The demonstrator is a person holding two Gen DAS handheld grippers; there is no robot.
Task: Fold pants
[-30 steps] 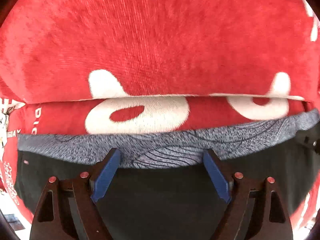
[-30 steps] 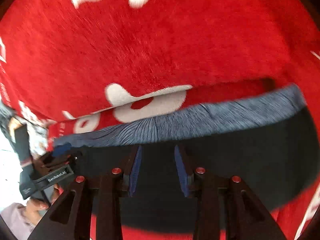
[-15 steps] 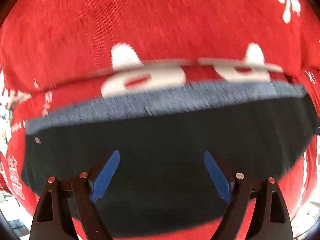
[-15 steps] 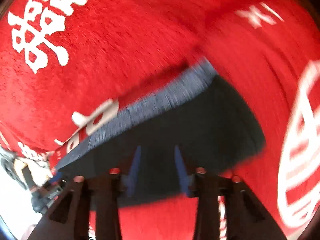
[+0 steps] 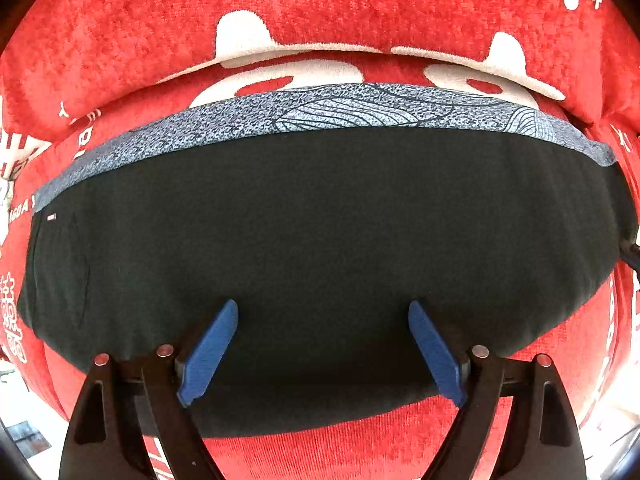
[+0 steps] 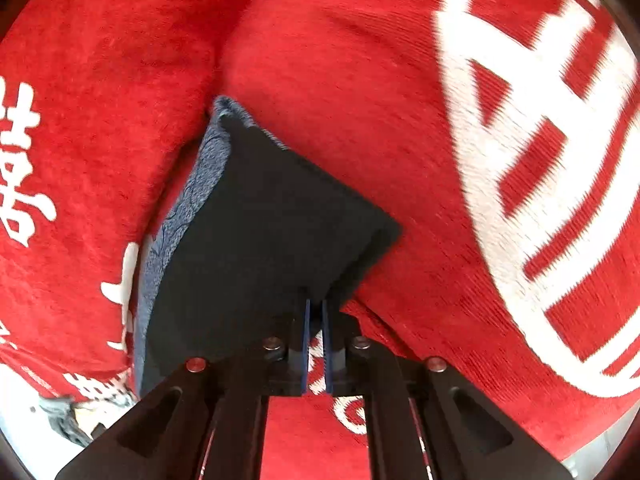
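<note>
Over red cover (image 5: 320, 12) | L tool (image 5: 323, 354) wide, empty | R tool (image 6: 315, 342) just clenched on pants (image 6: 260, 232) edge

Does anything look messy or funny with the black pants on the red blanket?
Nothing stands out. The black pants lie flat on the red blanket, grey patterned band straight along their far edge.

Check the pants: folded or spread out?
Folded: the pants lie as a compact black rectangle on the red blanket, patterned grey layer showing beneath one edge.
</note>
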